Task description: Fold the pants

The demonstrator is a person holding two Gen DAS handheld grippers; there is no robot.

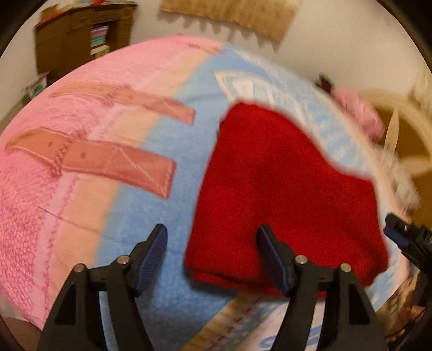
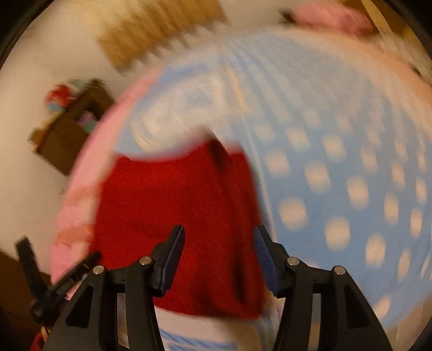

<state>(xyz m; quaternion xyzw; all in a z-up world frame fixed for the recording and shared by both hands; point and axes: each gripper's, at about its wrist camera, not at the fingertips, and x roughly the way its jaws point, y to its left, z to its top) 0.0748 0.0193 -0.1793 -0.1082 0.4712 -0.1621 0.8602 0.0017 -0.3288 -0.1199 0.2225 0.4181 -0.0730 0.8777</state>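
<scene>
The red pants (image 1: 283, 194) lie folded into a compact stack on the blue part of the bedspread (image 1: 172, 135). My left gripper (image 1: 213, 243) hovers open over the stack's near left corner, with its right finger above the red cloth and its left finger above the blue cover. The right gripper's finger (image 1: 405, 237) shows at the right edge of that view. In the blurred right wrist view, my right gripper (image 2: 218, 243) stands open above the near right part of the pants (image 2: 175, 205). Nothing is pinched between its pads. The left gripper (image 2: 54, 283) shows at the lower left.
The bedspread turns pink with brown strap prints (image 1: 108, 159) to the left and dotted blue (image 2: 337, 189) to the right. A pink cloth (image 1: 359, 113) and a cream headboard (image 1: 399, 129) lie beyond. A brown cabinet (image 1: 81, 40) and a tan rug (image 1: 229, 16) are on the floor.
</scene>
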